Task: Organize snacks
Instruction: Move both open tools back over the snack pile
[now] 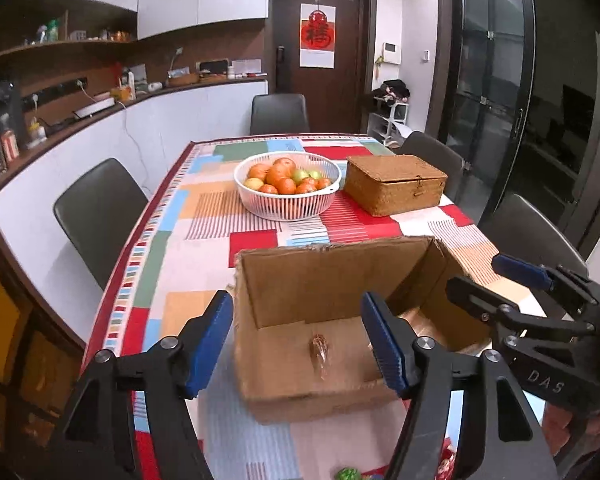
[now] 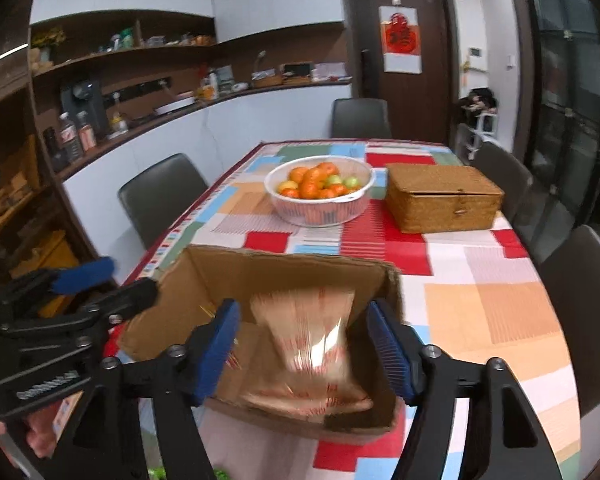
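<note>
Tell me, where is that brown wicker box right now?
The wicker box sits closed on the far part of the table, right of the fruit bowl and beyond the cardboard box.

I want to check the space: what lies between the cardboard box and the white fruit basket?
Only bare patterned tablecloth lies between the cardboard box and the white fruit basket; both wrist views show this.

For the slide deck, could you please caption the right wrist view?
Open right tongs above a cardboard box holding a blurred snack packet on the patchwork table.
</note>
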Demonstrator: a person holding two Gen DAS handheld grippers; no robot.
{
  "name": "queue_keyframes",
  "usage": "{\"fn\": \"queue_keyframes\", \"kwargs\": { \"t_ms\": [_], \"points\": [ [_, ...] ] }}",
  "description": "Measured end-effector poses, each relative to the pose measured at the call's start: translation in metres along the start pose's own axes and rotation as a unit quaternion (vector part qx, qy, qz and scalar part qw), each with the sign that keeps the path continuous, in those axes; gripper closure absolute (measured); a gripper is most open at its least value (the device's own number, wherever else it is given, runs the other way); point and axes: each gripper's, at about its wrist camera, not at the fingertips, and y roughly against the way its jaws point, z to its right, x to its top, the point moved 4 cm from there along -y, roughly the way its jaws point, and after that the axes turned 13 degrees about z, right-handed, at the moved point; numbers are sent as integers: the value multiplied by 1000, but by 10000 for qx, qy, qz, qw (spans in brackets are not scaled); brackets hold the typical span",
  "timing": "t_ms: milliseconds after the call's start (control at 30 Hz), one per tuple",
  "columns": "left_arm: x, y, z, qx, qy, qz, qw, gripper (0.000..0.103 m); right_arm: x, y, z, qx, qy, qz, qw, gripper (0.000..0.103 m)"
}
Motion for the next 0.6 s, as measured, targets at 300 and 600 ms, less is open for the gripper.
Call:
{"fn": "queue_keyframes", "kwargs": {
  "t_ms": [300,600],
  "points": [
    [-7,62,7,-131,-77,341,9993,27,-10,52,-16,96,151,352,9992,35],
    [-26,116,11,-93,-125,453,9989,21,-23,96,-31,236,254,443,9984,35]
  ]
}}
